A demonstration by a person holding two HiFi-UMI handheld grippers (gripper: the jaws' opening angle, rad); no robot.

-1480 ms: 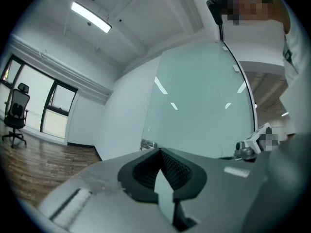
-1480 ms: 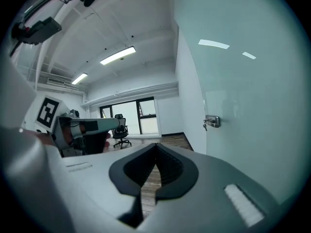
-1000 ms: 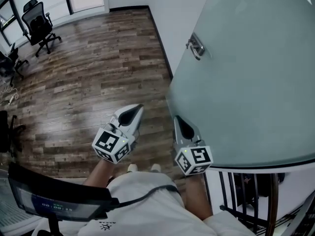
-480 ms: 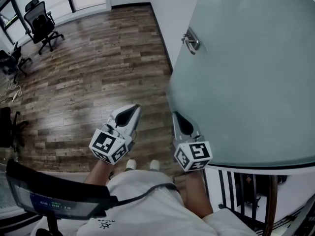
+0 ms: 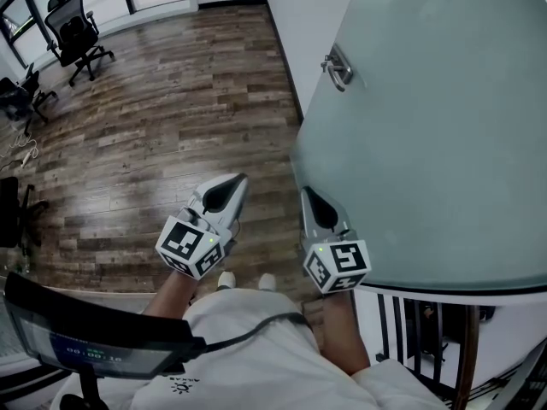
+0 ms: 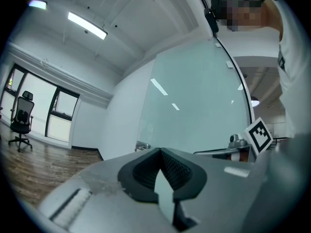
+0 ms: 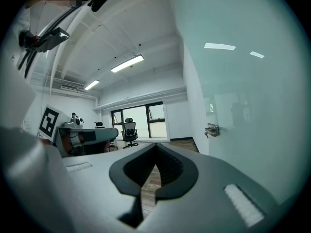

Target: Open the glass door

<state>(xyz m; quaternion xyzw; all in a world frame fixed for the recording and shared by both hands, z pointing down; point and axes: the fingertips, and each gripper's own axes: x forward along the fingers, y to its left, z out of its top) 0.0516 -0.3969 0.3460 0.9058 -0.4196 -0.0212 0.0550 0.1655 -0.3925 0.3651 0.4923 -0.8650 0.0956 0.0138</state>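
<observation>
A frosted glass door (image 5: pixel 427 126) is seen at right, its handle (image 5: pixel 338 65) well ahead of the left gripper (image 5: pixel 238 184) and right gripper (image 5: pixel 306 198) — both closed, empty — above wood-plank floor (image 5: pixel 154 118); an office chair (image 5: pixel 77 28) is set far back.

You hold the left claw (image 5: pixel 240 183) and the right claw (image 5: pixel 306 195) side by side in front of your body, pointing forward. Both sets of jaws are closed, gripping nothing.

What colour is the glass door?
The glass door is a frosted pale blue-green, best seen in the head view.
</observation>
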